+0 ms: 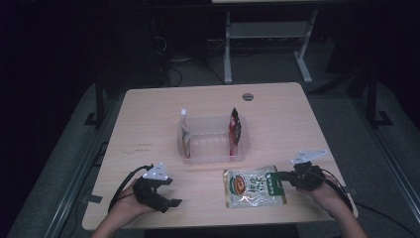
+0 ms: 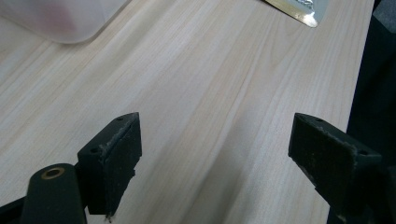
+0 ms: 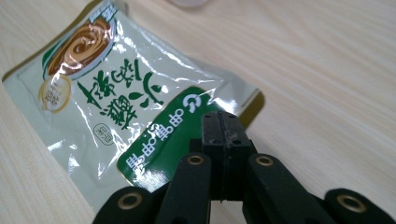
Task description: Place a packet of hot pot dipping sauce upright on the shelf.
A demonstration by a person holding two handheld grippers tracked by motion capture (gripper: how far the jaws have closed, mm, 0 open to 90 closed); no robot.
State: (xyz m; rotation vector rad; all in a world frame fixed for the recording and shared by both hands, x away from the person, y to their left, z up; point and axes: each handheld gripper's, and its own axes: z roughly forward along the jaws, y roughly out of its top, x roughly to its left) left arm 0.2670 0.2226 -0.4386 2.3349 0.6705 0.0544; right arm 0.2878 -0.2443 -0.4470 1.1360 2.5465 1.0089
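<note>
1. Nearest the high camera are my two hands at the near table (image 1: 148, 106) edge. On the left I see my left gripper (image 1: 166, 194) resting low near that edge, jaws spread and nothing between them. On the right, my right gripper (image 1: 282, 177) has its tips at the right edge of the snack packet (image 1: 254, 186), which lies flat just near of the clear bin (image 1: 213, 140).

2. From the same view, the bin sits mid-table with two packets already standing in it: a pale one (image 1: 185, 134) against its left wall and a red one (image 1: 235, 130) against its right wall. I judge the packing partly done, with the flat packet left to lift and drop in. The middle of the bin looks free, and nothing lies between packet and bin.

3. Left gripper view: both jaws stand wide apart over bare wood, with a corner of the bin (image 2: 60, 18) far left and a corner of the packet (image 2: 299, 10) far right.

4. Right gripper view: the jaws are pressed together over the packet's (image 3: 116, 93) green end. I take it they pinch its edge, though I cannot see the film between the pads. The thin, glossy film may slip on lifting.
</note>
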